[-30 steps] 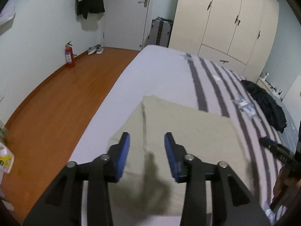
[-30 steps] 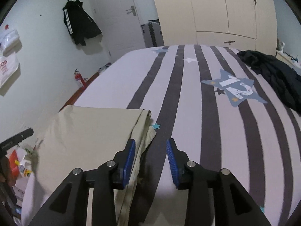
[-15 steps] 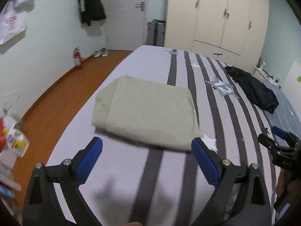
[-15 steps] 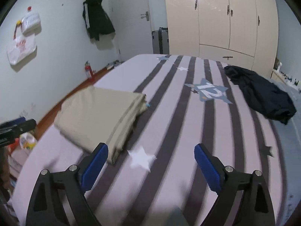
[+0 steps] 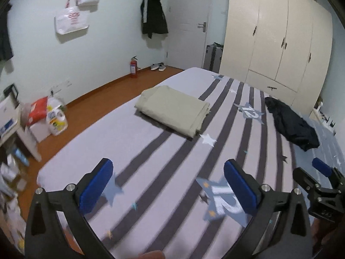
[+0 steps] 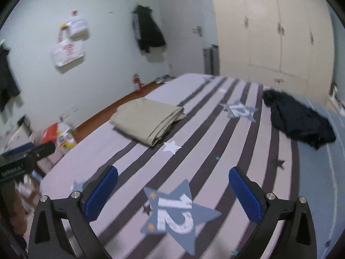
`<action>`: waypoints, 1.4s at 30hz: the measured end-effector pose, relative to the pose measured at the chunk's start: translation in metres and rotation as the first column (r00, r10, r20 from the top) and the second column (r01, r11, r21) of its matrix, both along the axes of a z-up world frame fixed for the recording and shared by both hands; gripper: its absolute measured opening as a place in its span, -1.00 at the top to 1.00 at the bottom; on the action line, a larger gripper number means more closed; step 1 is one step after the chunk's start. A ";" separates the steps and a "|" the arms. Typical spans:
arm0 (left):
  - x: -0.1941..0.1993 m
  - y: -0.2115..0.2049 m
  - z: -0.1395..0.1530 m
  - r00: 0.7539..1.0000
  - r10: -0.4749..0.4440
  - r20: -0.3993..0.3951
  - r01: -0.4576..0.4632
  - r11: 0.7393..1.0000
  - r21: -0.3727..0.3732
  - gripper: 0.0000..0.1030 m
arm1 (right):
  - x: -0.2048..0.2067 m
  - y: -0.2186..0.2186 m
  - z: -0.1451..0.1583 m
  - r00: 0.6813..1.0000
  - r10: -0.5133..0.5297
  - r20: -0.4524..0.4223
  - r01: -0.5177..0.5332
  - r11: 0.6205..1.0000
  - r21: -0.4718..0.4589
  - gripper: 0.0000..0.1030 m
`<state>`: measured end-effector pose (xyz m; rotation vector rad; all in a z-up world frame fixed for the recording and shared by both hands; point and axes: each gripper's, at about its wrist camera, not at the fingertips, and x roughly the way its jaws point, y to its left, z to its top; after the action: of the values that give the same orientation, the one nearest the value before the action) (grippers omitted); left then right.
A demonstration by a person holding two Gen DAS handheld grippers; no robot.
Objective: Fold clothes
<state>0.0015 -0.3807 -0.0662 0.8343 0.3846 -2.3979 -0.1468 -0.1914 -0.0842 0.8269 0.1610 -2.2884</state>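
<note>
A folded beige garment point(image 5: 172, 110) lies flat on the striped bed point(image 5: 120, 136), near its left edge; it also shows in the right wrist view point(image 6: 148, 120). A crumpled dark garment point(image 5: 291, 125) lies at the bed's far right, also in the right wrist view point(image 6: 299, 118). My left gripper point(image 5: 168, 185) is wide open and empty, well back from the beige garment, over the bed's near end. My right gripper point(image 6: 173, 192) is wide open and empty above a blue star print; its tip shows in the left wrist view point(image 5: 321, 166).
Cream wardrobes point(image 5: 276, 36) stand beyond the bed. A wooden floor point(image 5: 90, 108) runs along the left with a red fire extinguisher point(image 5: 133, 67), bottles and bags point(image 5: 51, 116), and a white cabinet point(image 5: 13, 116). A black jacket point(image 5: 153, 15) hangs by the door.
Both grippers went from nearly shut at the beige garment to wide open and have pulled back and up. The folded garment stays on the bed, now farther away.
</note>
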 end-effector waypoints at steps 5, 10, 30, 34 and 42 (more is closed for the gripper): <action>0.041 0.047 -0.008 1.000 0.010 -0.005 -0.010 1.000 -0.015 -0.98 | 0.033 0.033 -0.009 1.000 0.008 -0.013 -0.008 1.000 -0.027 -0.98; 0.074 0.070 -0.033 0.999 -0.020 -0.024 0.018 0.997 -0.075 -0.98 | 0.071 0.059 -0.027 0.999 0.007 -0.031 -0.009 0.999 -0.054 -0.98; 0.228 0.157 0.049 0.981 -0.031 -0.192 -0.002 0.985 -0.171 -0.98 | 0.232 0.128 0.052 0.985 -0.010 -0.170 -0.017 0.988 -0.156 -0.98; 0.225 0.158 0.057 0.976 -0.032 -0.217 -0.001 0.989 -0.150 -0.98 | 0.238 0.128 0.066 0.986 0.002 -0.169 -0.032 0.984 -0.177 -0.98; 0.208 0.161 0.059 0.978 -0.017 -0.208 -0.016 0.988 -0.157 -0.98 | 0.229 0.124 0.073 0.983 -0.004 -0.185 -0.027 0.986 -0.163 -0.98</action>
<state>0.2096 -0.2200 -0.0074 0.5144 0.2699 -2.4867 0.0826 -0.0677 -0.0116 0.5278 0.0578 -2.3293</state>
